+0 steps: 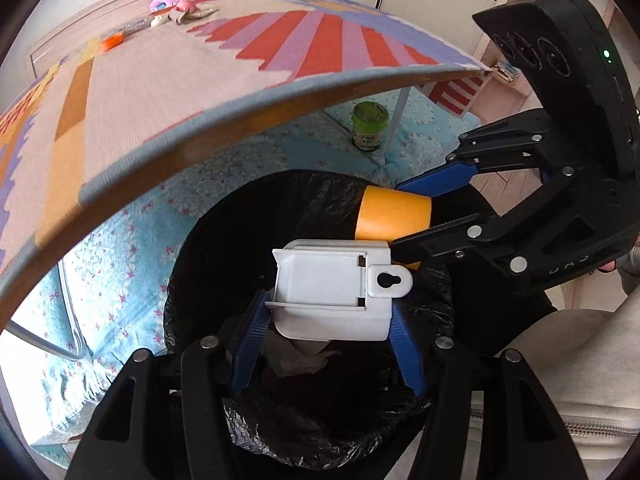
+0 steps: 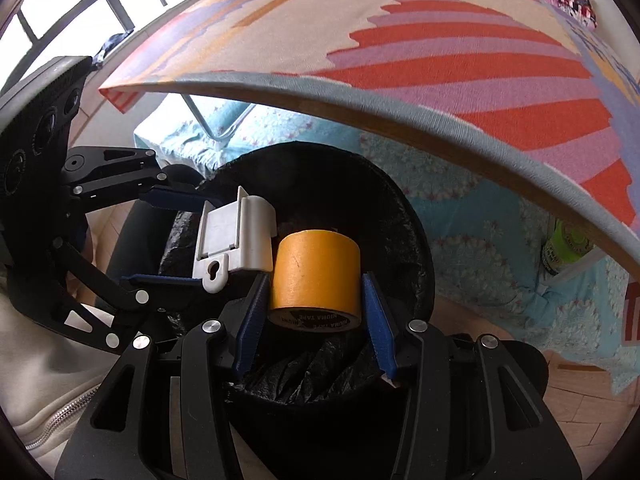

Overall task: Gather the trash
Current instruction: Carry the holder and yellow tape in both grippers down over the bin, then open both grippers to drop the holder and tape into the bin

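**Two grippers hold trash over the black bin**

A table with a striped red, purple and orange woven cloth (image 2: 400, 40) fills the far part of the room. Below it lies a light blue flowered blanket (image 1: 132, 248). A green jar (image 1: 369, 127) stands on the blanket by a table leg.

Near the table edge sits a round bin lined with a black plastic bag (image 2: 400, 240). Crumpled paper (image 1: 298, 354) lies inside.

The left gripper (image 1: 330, 318) is clamped on a white plastic box (image 1: 332, 288). The right gripper (image 2: 316, 304) is clamped on a yellow tape roll (image 2: 316, 272). Both are above the bin.
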`<state>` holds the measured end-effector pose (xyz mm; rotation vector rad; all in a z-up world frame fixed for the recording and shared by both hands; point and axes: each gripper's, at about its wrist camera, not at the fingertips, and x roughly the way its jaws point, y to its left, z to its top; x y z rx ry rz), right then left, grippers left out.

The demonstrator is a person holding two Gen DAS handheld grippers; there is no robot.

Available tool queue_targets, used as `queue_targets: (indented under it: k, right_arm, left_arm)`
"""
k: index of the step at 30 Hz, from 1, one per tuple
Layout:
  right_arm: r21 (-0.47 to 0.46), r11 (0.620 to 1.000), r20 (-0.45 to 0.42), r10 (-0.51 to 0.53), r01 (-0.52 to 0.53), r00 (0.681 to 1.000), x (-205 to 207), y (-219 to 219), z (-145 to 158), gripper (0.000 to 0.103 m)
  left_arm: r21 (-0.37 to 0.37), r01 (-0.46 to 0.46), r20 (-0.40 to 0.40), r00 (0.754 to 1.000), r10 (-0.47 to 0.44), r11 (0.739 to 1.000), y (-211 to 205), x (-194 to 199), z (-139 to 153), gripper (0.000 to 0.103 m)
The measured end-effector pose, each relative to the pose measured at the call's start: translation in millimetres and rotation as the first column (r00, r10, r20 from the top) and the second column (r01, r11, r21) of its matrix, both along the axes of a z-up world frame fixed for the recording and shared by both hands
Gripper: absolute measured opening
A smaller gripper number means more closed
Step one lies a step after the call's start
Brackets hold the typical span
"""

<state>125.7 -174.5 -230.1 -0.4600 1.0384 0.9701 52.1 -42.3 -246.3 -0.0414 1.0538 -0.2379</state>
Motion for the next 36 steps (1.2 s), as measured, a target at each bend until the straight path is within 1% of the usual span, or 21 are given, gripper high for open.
queue_targets:
  k: [5,9,13,16,19,22,24,26,30,36]
  right_arm:
    - [-0.038,0.999,-0.041,-0.005,0.004,0.999,8,5,-17,0.047]
    - [-0.062,0.998,-0.060,-0.010,0.006,0.998,12,9,-26,0.047]
    - [-0.077,0.997,-0.064,-0.006,0.001,0.998,13,13,-32,0.047]
    - [-0.075,0.997,-0.069,-0.006,0.001,0.998,13,15,-33,0.047]
    - [-0.084,0.996,-0.057,-0.016,0.011,0.998,15,15,-34,0.048]
    - [-0.091,0.996,-0.046,-0.020,0.015,0.999,14,16,-33,0.049]
    - [-0.084,0.996,-0.038,-0.018,0.015,0.999,12,14,-30,0.050]
    - [-0.074,0.997,-0.024,-0.021,0.019,0.999,9,12,-24,0.053]
    - [-0.051,0.998,0.000,-0.029,0.029,1.000,6,7,-13,0.054]
    - [-0.015,0.999,0.061,-0.027,0.028,0.998,-4,0,13,0.054]
  left_arm:
    - [0.005,-0.011,-0.040,0.999,0.011,1.000,0,6,-19,0.056]
    - [0.030,-0.014,-0.070,0.997,0.017,0.999,-1,10,-31,0.056]
    - [0.035,-0.033,-0.087,0.996,0.036,0.999,1,12,-35,0.056]
    - [0.023,-0.040,-0.093,0.995,0.042,0.999,2,14,-35,0.056]
    - [0.027,-0.046,-0.093,0.995,0.049,0.999,5,14,-33,0.058]
    - [0.032,-0.084,-0.094,0.992,0.086,0.996,7,15,-30,0.063]
    - [0.022,-0.099,-0.085,0.991,0.101,0.995,9,11,-26,0.063]
    - [0.016,-0.109,-0.075,0.991,0.109,0.994,10,8,-23,0.063]
    - [0.020,-0.110,-0.045,0.993,0.111,0.994,10,-1,-11,0.063]
    - [0.018,-0.133,0.013,0.991,0.133,0.991,11,-14,12,0.063]
